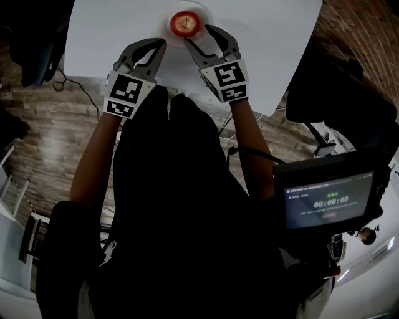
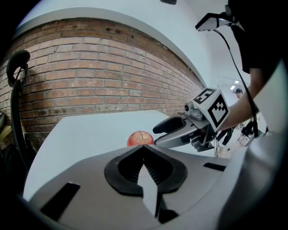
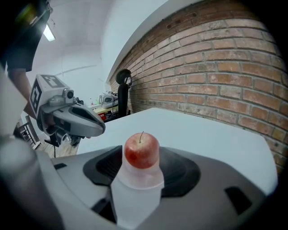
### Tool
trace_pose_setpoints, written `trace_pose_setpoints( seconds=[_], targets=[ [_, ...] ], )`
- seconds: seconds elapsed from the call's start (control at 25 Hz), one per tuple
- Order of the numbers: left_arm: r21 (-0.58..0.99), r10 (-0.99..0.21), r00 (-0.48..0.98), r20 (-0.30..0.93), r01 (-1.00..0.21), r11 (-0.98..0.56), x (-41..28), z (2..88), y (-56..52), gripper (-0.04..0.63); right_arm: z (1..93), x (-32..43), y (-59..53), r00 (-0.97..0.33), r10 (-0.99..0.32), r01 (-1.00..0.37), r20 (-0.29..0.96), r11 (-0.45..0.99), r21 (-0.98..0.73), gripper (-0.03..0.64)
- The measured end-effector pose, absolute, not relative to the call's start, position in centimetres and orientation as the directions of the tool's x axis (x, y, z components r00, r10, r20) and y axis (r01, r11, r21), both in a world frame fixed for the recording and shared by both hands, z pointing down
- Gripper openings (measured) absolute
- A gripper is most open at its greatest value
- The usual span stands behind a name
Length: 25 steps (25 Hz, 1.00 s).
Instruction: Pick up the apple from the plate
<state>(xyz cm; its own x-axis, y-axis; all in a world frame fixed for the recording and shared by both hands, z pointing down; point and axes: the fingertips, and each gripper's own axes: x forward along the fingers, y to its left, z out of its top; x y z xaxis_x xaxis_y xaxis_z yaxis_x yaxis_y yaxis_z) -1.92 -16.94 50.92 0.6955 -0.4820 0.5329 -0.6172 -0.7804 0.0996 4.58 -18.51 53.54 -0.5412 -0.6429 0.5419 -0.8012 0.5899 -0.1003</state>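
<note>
Red apple (image 1: 184, 23), stem up, upright at centre of small white plate (image 1: 201, 11).

Grey left claw (image 1: 159, 45), right claw (image 1: 199, 36); black-white marker cubes (image 1: 129, 95); clothing (image 1: 181, 187) seemingly black.

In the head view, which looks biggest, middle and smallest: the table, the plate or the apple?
1. table, the biggest by far.
2. plate, a faint white ring around the apple.
3. apple, the smallest; it sits inside the plate's ring.
</note>
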Motion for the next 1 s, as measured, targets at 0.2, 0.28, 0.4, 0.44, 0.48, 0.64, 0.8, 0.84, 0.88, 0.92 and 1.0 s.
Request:
trace_pose_setpoints(
  seconds=[0.2,0.28,0.4,0.44,0.48,0.64,0.8,0.84,0.88,0.92,1.0],
  targets=[
    [0.098,-0.485,0.691,0.536,-0.621,-0.777,-2.3,50.8,-16.9,0.006,53.6,4.5,-18.8,-0.541,-0.643,-0.803,0.542,0.587,-0.105,0.269],
    [0.097,-0.486,0.689,0.537,-0.623,-0.776,-2.5,50.8,-16.9,0.006,53.7,4.4,-18.9,-0.541,-0.64,-0.802,0.545,0.587,-0.107,0.282],
    [0.095,-0.489,0.687,0.538,-0.626,-0.774,-2.6,50.8,-16.9,0.006,53.8,4.3,-18.8,-0.544,-0.632,-0.797,0.551,0.595,-0.104,0.298],
    [0.094,-0.49,0.686,0.538,-0.626,-0.774,-2.6,50.7,-16.8,0.006,53.8,4.3,-18.7,-0.545,-0.63,-0.796,0.553,0.597,-0.104,0.302],
    [0.094,-0.491,0.686,0.538,-0.627,-0.773,-2.6,50.7,-16.8,0.006,53.9,4.3,-18.7,-0.546,-0.629,-0.795,0.554,0.597,-0.105,0.305],
    [0.106,-0.488,0.684,0.542,-0.632,-0.768,-4.2,51.9,-17.9,0.006,55.4,2.7,-19.7,-0.543,-0.615,-0.794,0.572,0.598,-0.11,0.336],
    [0.115,-0.487,0.683,0.544,-0.636,-0.763,-5.1,52.6,-18.4,0.006,56.5,1.8,-20.3,-0.538,-0.604,-0.79,0.588,0.604,-0.102,0.337],
    [0.114,-0.489,0.682,0.544,-0.637,-0.762,-5.1,52.5,-18.4,0.006,56.5,1.9,-20.3,-0.535,-0.604,-0.789,0.59,0.606,-0.095,0.337],
    [0.113,-0.49,0.681,0.544,-0.639,-0.761,-5.1,52.4,-18.3,0.006,56.5,2.0,-20.2,-0.532,-0.605,-0.789,0.593,0.608,-0.088,0.346],
    [0.113,-0.492,0.68,0.544,-0.64,-0.76,-5.1,52.4,-18.2,0.006,56.6,2.1,-20.2,-0.528,-0.606,-0.79,0.595,0.607,-0.082,0.367],
    [0.112,-0.494,0.677,0.546,-0.643,-0.757,-5.1,52.4,-18.2,0.006,56.7,2.2,-20.3,-0.521,-0.609,-0.793,0.598,0.605,-0.075,0.396]
  ],
)
